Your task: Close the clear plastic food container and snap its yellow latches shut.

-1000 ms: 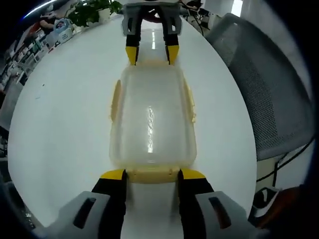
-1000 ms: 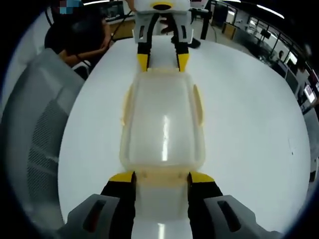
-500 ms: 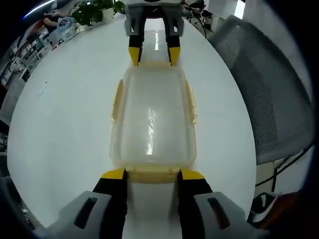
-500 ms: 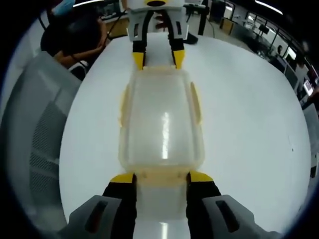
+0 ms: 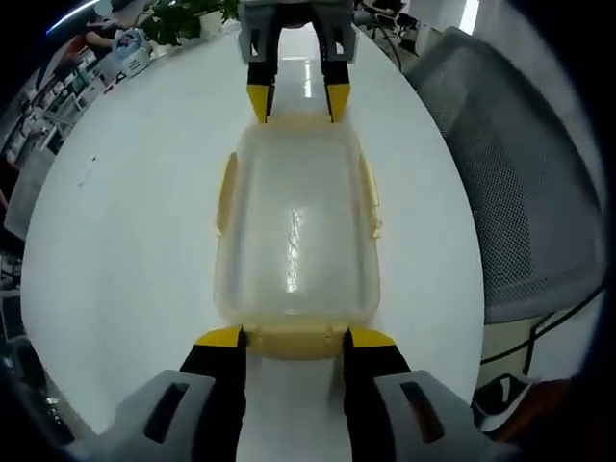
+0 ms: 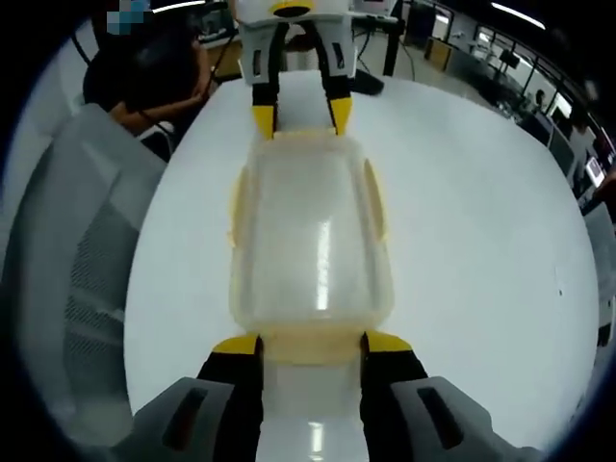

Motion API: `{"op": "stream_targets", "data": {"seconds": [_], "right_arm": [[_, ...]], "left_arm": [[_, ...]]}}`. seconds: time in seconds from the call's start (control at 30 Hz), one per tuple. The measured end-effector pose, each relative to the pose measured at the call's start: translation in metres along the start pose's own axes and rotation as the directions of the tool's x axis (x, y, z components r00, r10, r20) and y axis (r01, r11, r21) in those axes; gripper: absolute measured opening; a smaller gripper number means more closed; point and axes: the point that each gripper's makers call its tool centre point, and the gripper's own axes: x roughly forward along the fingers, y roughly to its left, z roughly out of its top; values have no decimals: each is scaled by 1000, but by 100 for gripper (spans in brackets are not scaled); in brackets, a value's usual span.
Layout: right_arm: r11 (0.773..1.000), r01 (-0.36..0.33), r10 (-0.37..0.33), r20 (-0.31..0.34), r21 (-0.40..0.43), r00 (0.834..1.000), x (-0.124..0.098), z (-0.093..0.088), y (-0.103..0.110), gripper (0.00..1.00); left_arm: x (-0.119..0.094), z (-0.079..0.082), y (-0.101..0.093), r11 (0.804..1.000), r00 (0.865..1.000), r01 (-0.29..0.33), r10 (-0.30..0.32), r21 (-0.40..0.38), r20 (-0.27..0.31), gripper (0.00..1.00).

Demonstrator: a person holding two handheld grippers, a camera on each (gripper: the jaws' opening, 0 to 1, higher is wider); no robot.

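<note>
A clear plastic food container lies lengthwise on the white table, lid on top. Pale yellow latches sit on its long sides and at both short ends. My left gripper is open, its yellow-tipped jaws flanking the near end latch. My right gripper is open too, straddling the opposite end latch. Each gripper shows at the far end in the other's view: the right gripper and the left gripper. Whether the latches are snapped down I cannot tell.
A grey mesh chair stands close against the table edge along one long side of the container. A potted plant sits at the table's far end. A person in dark clothes sits beyond the other end.
Both views have shifted slightly; the container and the two grippers at its ends keep the same arrangement.
</note>
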Motion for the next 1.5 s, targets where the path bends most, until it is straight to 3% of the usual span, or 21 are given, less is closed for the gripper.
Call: {"op": "stream_targets", "data": {"seconds": [0.23,0.93,1.5], "right_arm": [[1000,9,-9,27,-8,1000,-15,8,4,37],[999,33,-32,33,-36,999,-33,7,10,37],[997,62,-60,38,-45,997,-58,-2,11,37]], "left_arm": [[-10,4,-1,1000,1000,-23,24,19,-18,39],[-22,16,-11,999,999,-50,50,-9,-11,39],[-34,40,-11,998,998,-67,67,5,-6,38]]}}
